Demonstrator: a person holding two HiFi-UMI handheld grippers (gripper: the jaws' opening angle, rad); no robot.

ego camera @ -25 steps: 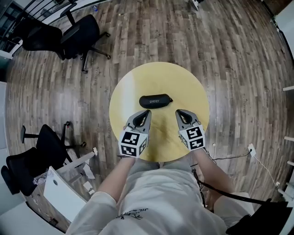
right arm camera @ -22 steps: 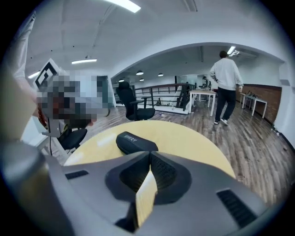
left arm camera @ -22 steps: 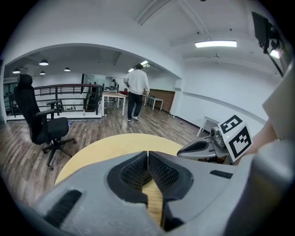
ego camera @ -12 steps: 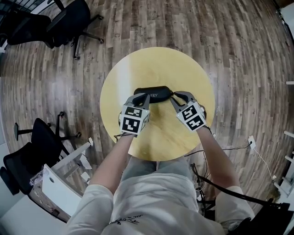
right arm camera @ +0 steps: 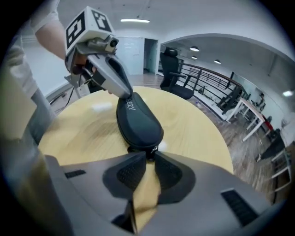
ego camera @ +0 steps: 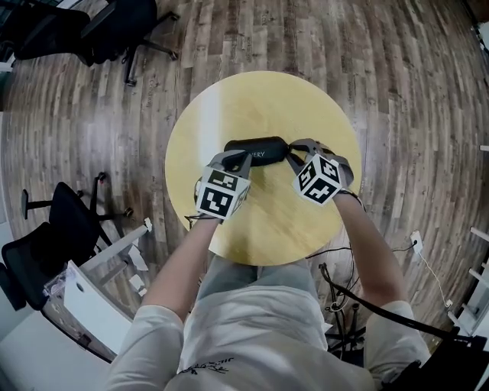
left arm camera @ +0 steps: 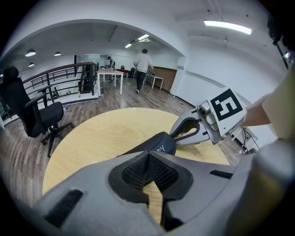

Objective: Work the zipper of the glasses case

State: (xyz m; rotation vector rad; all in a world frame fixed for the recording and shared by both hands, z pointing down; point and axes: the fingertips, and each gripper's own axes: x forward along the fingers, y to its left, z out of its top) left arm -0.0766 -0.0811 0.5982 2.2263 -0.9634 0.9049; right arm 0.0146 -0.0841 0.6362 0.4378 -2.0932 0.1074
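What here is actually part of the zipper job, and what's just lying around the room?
Part of the job:
- glasses case
- zipper pull, between the right gripper's jaw tips
- left gripper, at the case's other end
- round table under the case

Just lying about:
- office chair at top left
- second office chair on the left

Glasses case point(ego camera: 256, 150) on table point(ego camera: 260, 107), left tool point(ego camera: 231, 159) at its left end — right tool point(ego camera: 293, 154) opposite (at zipper pull point(right arm camera: 148, 153))
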